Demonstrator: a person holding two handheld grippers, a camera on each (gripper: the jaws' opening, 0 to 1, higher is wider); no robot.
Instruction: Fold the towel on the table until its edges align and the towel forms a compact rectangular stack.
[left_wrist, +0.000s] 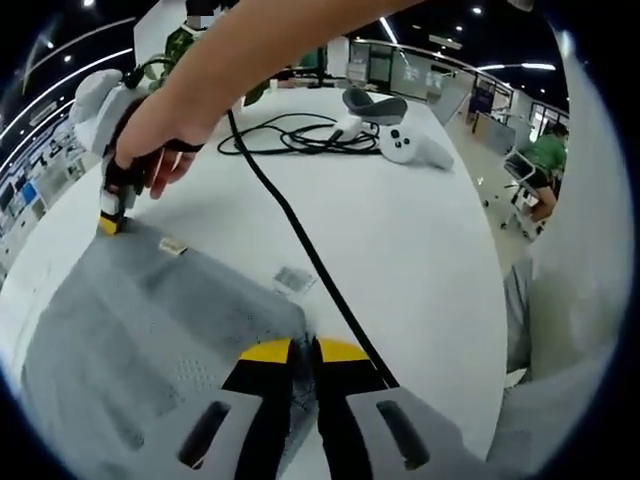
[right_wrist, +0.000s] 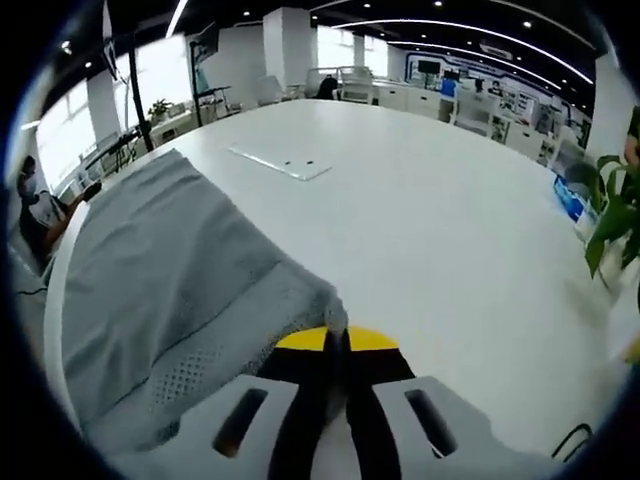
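Pinching grey towel corners, both pressed tight: left gripper, right gripper. Towel flat on table. Risk: corner slipping out, uneven pull, crooked fold.

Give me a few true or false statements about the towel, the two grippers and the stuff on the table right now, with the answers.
1. The left gripper is shut on a corner of the grey towel. True.
2. The right gripper hangs open above the table. False: its jaws are closed on a towel corner.
3. A black cable runs across the table past the towel. True.
4. The towel is already a compact folded stack. False: it lies spread out, held at two corners.
5. A white controller lies on the towel. False: it sits on the bare table, beyond the coiled cable.
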